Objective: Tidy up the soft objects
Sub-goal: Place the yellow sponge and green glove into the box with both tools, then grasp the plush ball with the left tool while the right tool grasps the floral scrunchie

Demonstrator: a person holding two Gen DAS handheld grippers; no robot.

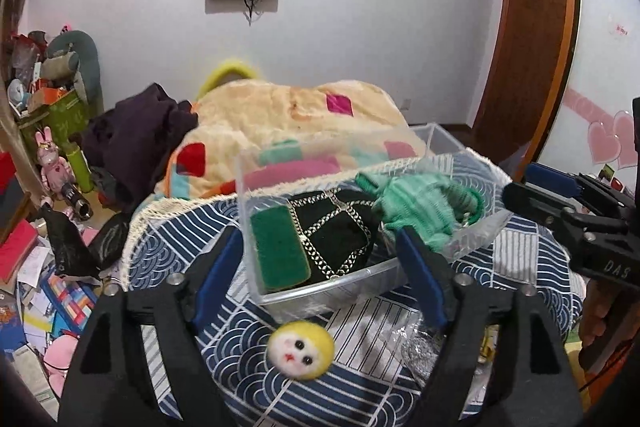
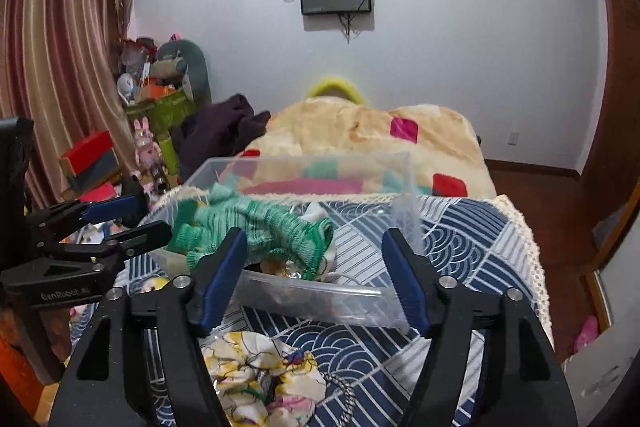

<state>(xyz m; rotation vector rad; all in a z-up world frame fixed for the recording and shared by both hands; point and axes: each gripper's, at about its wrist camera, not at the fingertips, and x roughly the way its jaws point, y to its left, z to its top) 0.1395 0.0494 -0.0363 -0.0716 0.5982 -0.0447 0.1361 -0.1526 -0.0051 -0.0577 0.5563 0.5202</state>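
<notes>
A clear plastic bin (image 1: 280,291) (image 2: 352,301) sits on a blue-and-white patterned cloth (image 1: 248,351). In it lie a green sponge (image 1: 280,247), a black quilted pouch with a chain (image 1: 336,235) and a green knit glove (image 1: 416,205) (image 2: 256,227) draped over the bin's edge. A round yellow felt doll face (image 1: 301,350) lies on the cloth before the bin, between my left gripper's (image 1: 320,267) open fingers. My right gripper (image 2: 314,259) is open and empty in front of the bin. A crumpled yellow-patterned fabric (image 2: 264,375) lies below it.
A cream blanket with coloured patches (image 1: 288,115) and dark purple clothing (image 1: 136,135) lie behind the bin. The floor at the left is cluttered with toys, books and boxes (image 1: 44,227). A silvery crinkled wrapper (image 1: 420,351) lies at the right of the cloth. A wooden door (image 1: 528,47) stands right.
</notes>
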